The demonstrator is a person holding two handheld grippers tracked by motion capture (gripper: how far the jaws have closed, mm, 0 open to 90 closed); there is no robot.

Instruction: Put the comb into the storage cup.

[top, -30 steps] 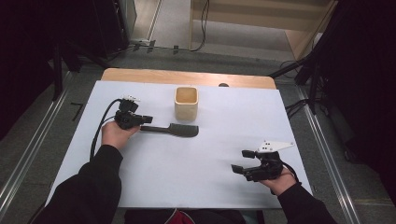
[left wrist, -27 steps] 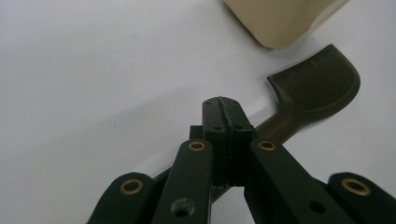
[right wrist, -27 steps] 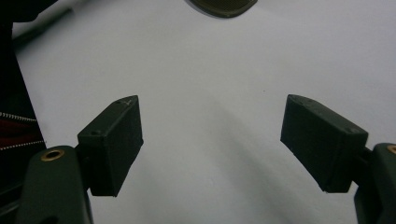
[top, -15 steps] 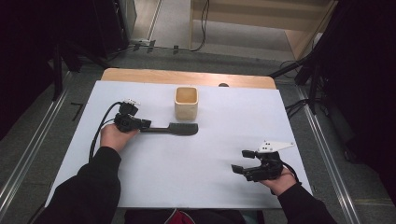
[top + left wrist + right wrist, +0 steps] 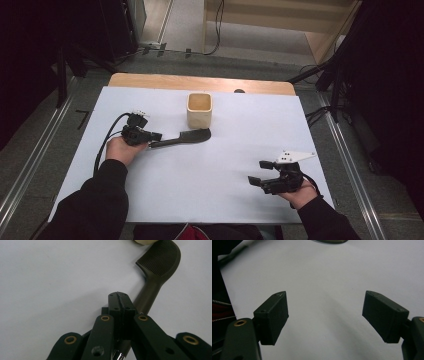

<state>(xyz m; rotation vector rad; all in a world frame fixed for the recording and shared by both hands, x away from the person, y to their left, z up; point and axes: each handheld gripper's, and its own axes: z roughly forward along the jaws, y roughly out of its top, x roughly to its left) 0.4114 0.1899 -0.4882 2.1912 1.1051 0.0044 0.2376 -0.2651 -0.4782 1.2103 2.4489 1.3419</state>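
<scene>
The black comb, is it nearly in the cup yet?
Not yet. Done: the left gripper has shut its fingers on the handle of the black comb. In hand: the comb sits just in front of the cup, outside it. Left: lifting it in. The right gripper waits open.

comb [image 5: 160,262] handle end hidden beneath left gripper [image 5: 120,305], pale cup [image 5: 145,241] cut off by top edge

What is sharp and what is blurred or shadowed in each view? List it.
High view: white table sheet evenly lit, surroundings dark. Left gripper view: ribbed head of the dark plastic comb sharp, left gripper soft. Right gripper view: right gripper slightly blurred, faint shadow on the sheet between its open jaws.
</scene>
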